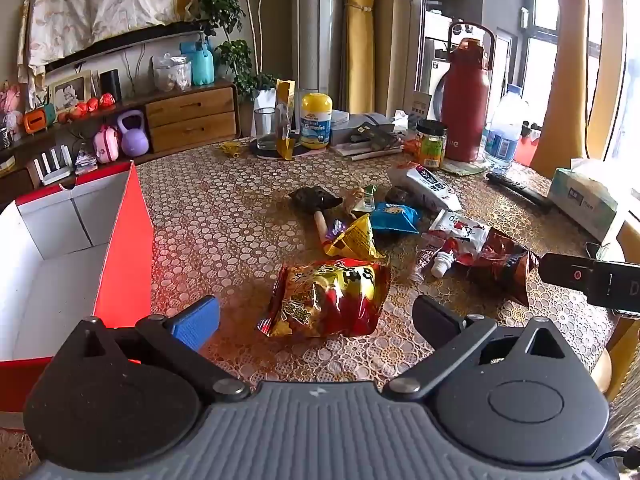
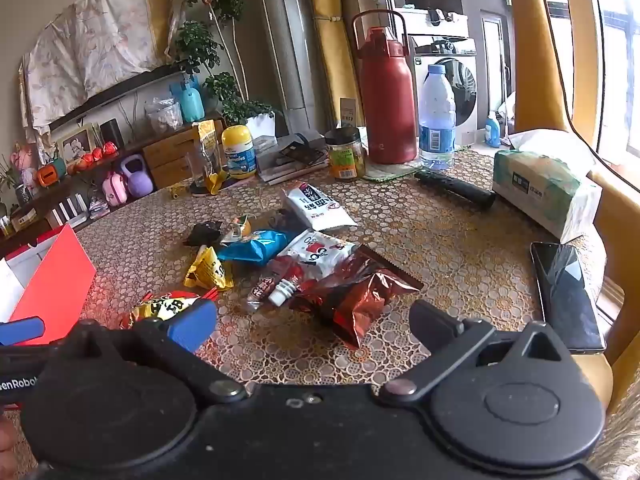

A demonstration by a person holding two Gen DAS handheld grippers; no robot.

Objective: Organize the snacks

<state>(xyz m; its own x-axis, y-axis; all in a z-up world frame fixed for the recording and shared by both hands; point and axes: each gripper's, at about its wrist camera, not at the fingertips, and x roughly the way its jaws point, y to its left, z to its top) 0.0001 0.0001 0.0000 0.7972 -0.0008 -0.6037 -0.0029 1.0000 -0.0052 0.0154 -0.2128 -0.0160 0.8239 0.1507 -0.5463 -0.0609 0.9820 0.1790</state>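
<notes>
A: What is the biggest thing near the fingers?

B: The red box (image 1: 124, 248), open-topped and white inside, just left of the left gripper (image 1: 316, 316). Its blue finger (image 1: 196, 322) sits beside the box's red wall.

A: And the snacks?

B: They lie loose on the patterned table (image 1: 224, 216). The red-and-yellow chip bag (image 1: 328, 300) lies straight ahead, between the left gripper's fingers, which are spread wide and hold nothing. The brown foil bag (image 2: 356, 296) lies just ahead of the right gripper (image 2: 314, 322), also spread wide and empty.

A: Smaller ones?

B: Beyond the brown bag, a white packet with red print (image 2: 320, 252), then a blue packet (image 2: 256, 248) farther off to the left, and a yellow packet (image 2: 208, 270) ahead of the right gripper's blue finger (image 2: 192, 324). A small white-capped tube (image 2: 282, 294) touches the brown bag's left edge.
</notes>
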